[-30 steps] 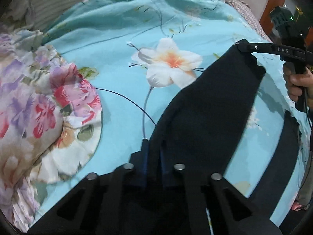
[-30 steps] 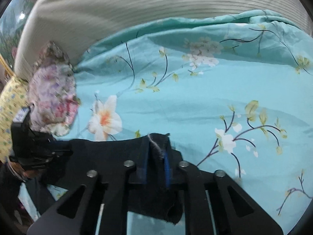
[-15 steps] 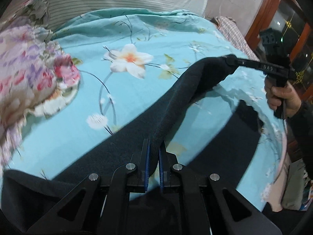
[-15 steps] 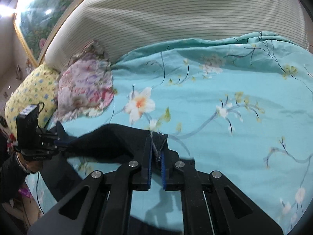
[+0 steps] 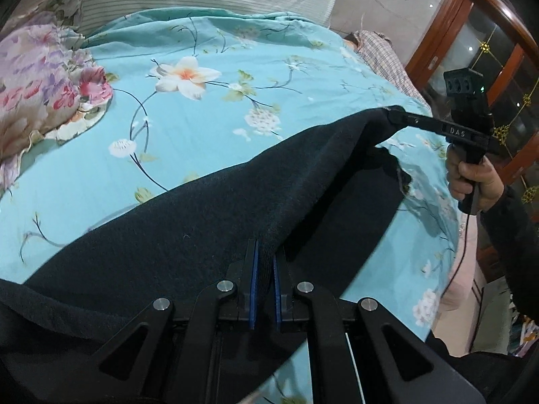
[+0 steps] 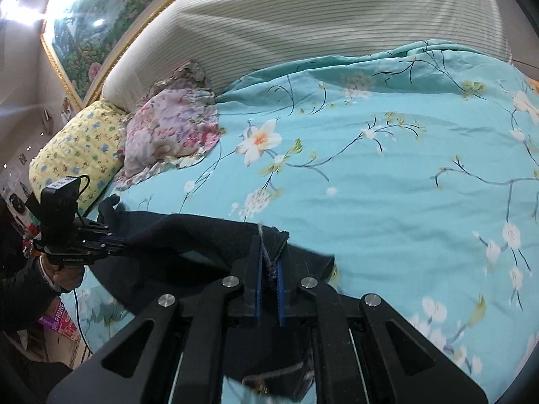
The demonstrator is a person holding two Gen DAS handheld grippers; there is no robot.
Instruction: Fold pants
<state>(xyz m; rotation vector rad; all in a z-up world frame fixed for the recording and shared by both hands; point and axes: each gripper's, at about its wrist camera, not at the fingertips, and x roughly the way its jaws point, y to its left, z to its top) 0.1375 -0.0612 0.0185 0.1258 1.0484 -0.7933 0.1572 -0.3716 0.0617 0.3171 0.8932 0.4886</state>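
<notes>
Dark navy pants [image 5: 209,235] hang stretched between my two grippers above a turquoise floral bedspread [image 5: 209,128]. My left gripper [image 5: 264,262] is shut on one edge of the pants. My right gripper [image 6: 269,262] is shut on the other edge, where a frayed corner sticks up. In the left wrist view the right gripper [image 5: 392,114] pinches the far end of the cloth. In the right wrist view the left gripper [image 6: 118,239] holds the pants [image 6: 202,232] at the left. Part of the pants droops below onto the bed.
A pink floral pillow [image 6: 168,134] and a yellow pillow [image 6: 74,155] lie at the bed's head, against a striped headboard cover [image 6: 303,27]. A plaid cloth [image 5: 384,57] lies at the bed's far side. A wooden glass door [image 5: 488,60] stands beyond the bed.
Both grippers have risen and pulled back toward the near bed edge, carrying the pants with them. The cloth now hangs tauter between them and more of the bedspread shows.
</notes>
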